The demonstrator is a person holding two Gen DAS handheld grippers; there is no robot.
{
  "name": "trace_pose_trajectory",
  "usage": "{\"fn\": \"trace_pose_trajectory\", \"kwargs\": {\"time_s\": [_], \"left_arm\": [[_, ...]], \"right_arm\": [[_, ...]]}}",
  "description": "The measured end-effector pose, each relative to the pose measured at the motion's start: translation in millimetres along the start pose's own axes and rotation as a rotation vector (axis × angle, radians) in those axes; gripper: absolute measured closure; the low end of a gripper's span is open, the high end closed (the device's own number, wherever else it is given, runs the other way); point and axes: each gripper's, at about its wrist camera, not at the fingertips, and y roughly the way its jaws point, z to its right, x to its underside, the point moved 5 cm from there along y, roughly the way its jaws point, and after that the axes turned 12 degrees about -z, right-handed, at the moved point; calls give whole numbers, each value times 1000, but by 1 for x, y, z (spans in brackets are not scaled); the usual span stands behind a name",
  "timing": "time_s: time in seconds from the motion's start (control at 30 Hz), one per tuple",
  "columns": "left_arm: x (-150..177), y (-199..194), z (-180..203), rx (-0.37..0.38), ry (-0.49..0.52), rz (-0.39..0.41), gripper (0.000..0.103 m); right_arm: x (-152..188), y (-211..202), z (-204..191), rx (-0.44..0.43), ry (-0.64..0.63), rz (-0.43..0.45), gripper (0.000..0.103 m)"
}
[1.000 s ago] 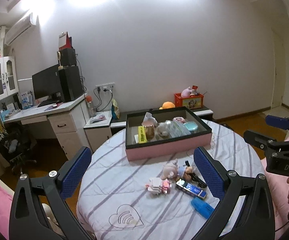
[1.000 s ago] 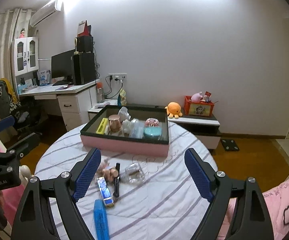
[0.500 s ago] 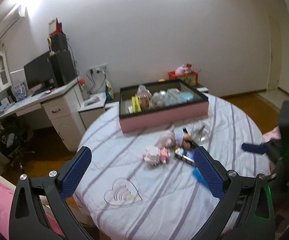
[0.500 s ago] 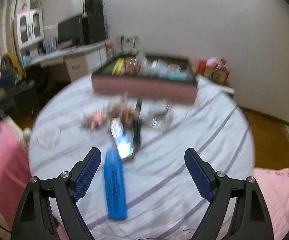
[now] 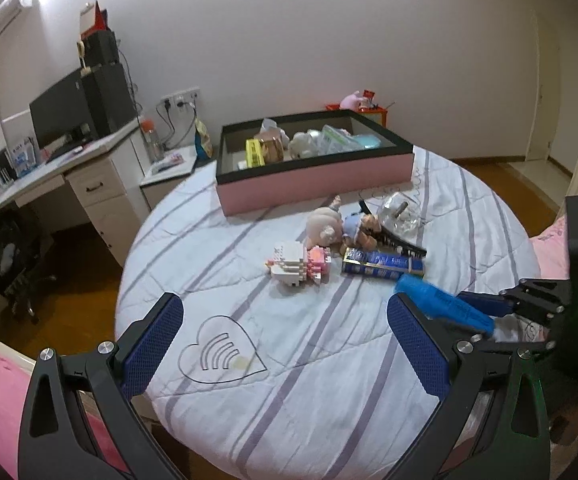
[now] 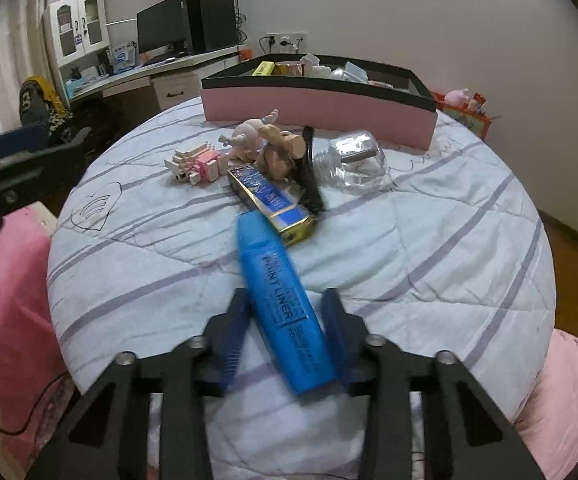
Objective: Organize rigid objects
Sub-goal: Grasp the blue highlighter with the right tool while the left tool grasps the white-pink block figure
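A blue highlighter (image 6: pixel 281 296) lies on the striped round table (image 6: pixel 429 248) between the fingers of my right gripper (image 6: pixel 285 312). The jaws are narrowed around it, with a gap still showing on the left side. It also shows in the left wrist view (image 5: pixel 441 304). My left gripper (image 5: pixel 285 344) is wide open and empty above the near side of the table. A pink tray (image 5: pixel 317 184) with several items stands at the back. Loose on the table lie a brick toy (image 5: pixel 297 264), a blue-gold box (image 5: pixel 381 266), small dolls (image 5: pixel 341 228), a black comb (image 5: pixel 393 236) and a glass bottle (image 5: pixel 403 216).
A heart mark (image 5: pixel 221 354) is drawn on the cloth near my left gripper. A desk with a monitor (image 5: pixel 69 116) stands to the left. Pink bedding (image 6: pixel 569 380) lies beside the table on the right. The table edge (image 5: pixel 137 240) drops to a wooden floor.
Both grippers tilted down and moved toward the table. My right gripper lowered over the blue highlighter and its jaws narrowed from wide open to close around it.
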Motion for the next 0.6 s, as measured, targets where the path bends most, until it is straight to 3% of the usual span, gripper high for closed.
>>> {"fn": "trace_pose_trajectory", "kwargs": {"time_s": [0.37, 0.6], "left_arm": [[-6, 42, -4, -12, -23, -81, 0], [-16, 79, -11, -9, -59, -150, 0]], "right_arm": [[15, -20, 46, 22, 50, -4, 76], [-15, -1, 80, 32, 106, -10, 76]]}}
